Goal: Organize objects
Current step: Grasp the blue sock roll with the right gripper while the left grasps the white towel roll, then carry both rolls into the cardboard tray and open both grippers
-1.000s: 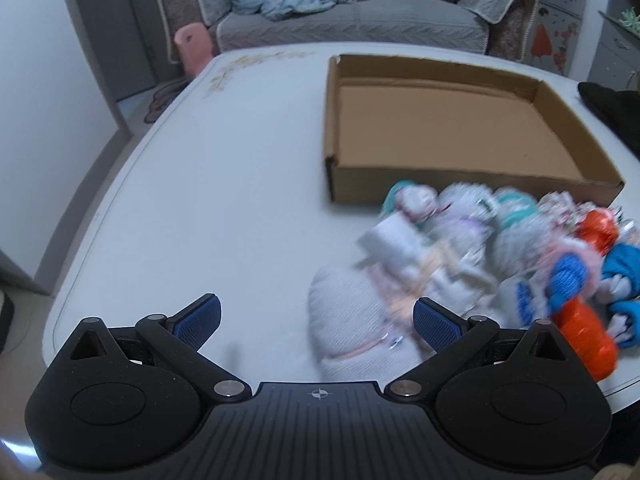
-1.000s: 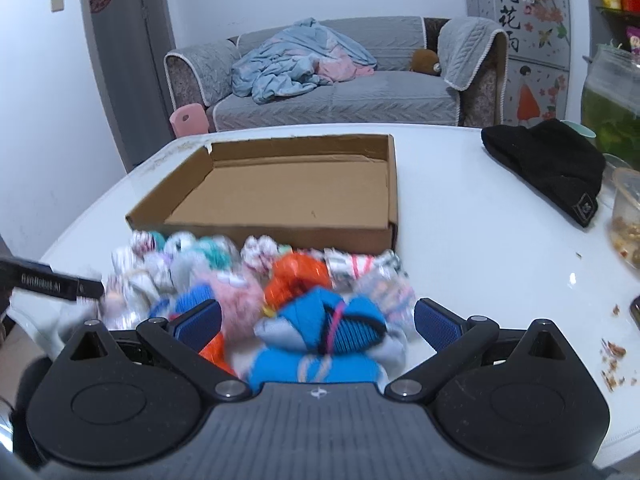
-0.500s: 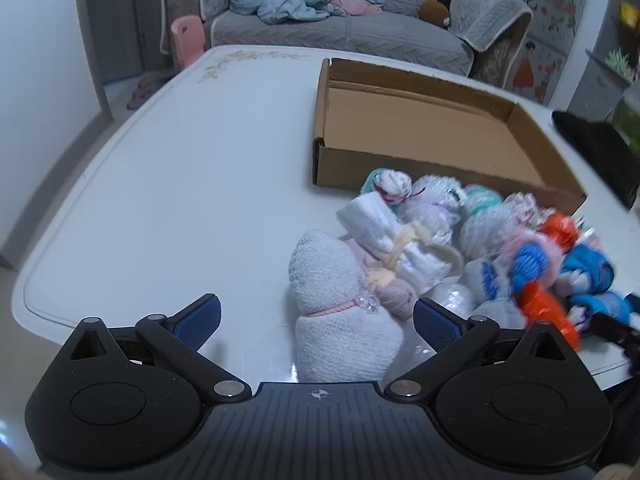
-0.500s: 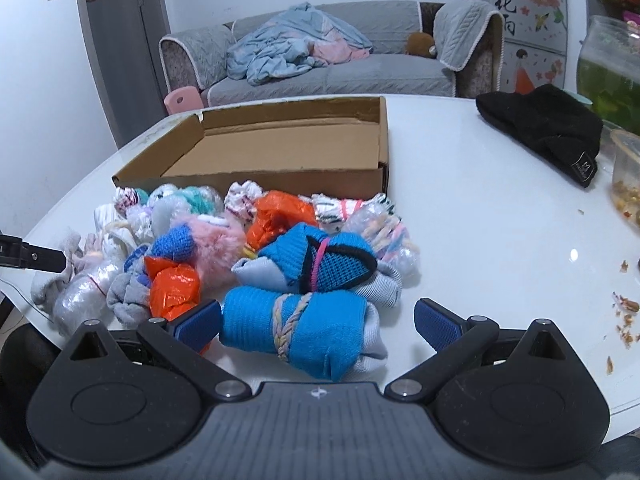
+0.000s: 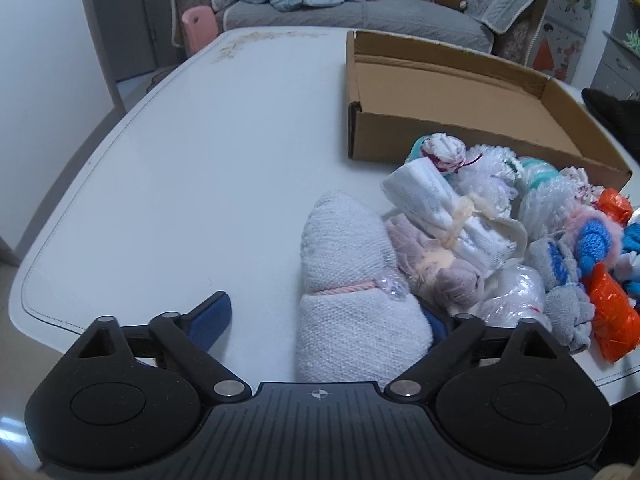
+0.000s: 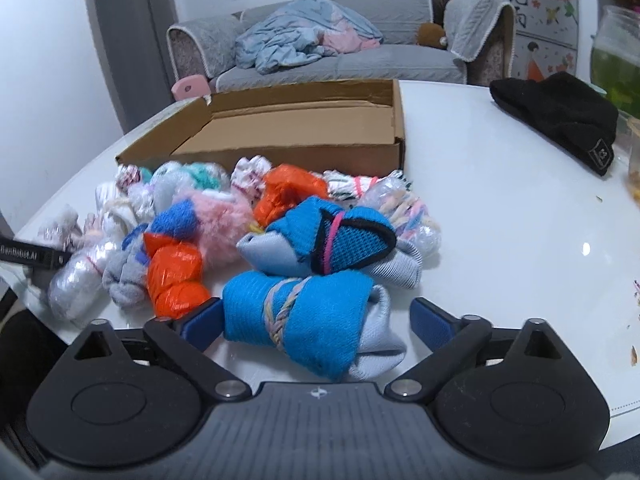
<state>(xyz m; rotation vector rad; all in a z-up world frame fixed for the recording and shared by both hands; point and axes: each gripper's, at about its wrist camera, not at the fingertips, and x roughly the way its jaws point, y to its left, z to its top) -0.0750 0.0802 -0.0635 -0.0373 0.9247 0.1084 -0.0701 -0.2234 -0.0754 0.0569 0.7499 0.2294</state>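
A pile of tied sock bundles [image 6: 224, 216] lies on the white table [image 5: 200, 168] in front of a shallow, empty cardboard box [image 5: 380, 136], also seen as the box [image 6: 320, 156]. My left gripper [image 5: 324, 316] straddles a white knitted bundle [image 5: 352, 264] tied with pink cord. Its jaws are closing; the right pad meets the bundle and the left pad stands apart. My right gripper [image 6: 316, 316] straddles a blue bundle [image 6: 312, 312] tied with braided string. Its jaws are closing too, with a gap at the right pad.
A black knit hat [image 6: 560, 116] lies at the table's right, with a green glass jar [image 6: 616, 68] behind it and crumbs [image 6: 634, 352] near the right edge. A grey sofa [image 6: 340, 60] with clothes stands beyond the table. The table's near edge runs just under both grippers.
Both grippers came down onto the pile. The white bundle now sits between the left jaws and the blue bundle between the right jaws. Both pairs of jaws have narrowed.
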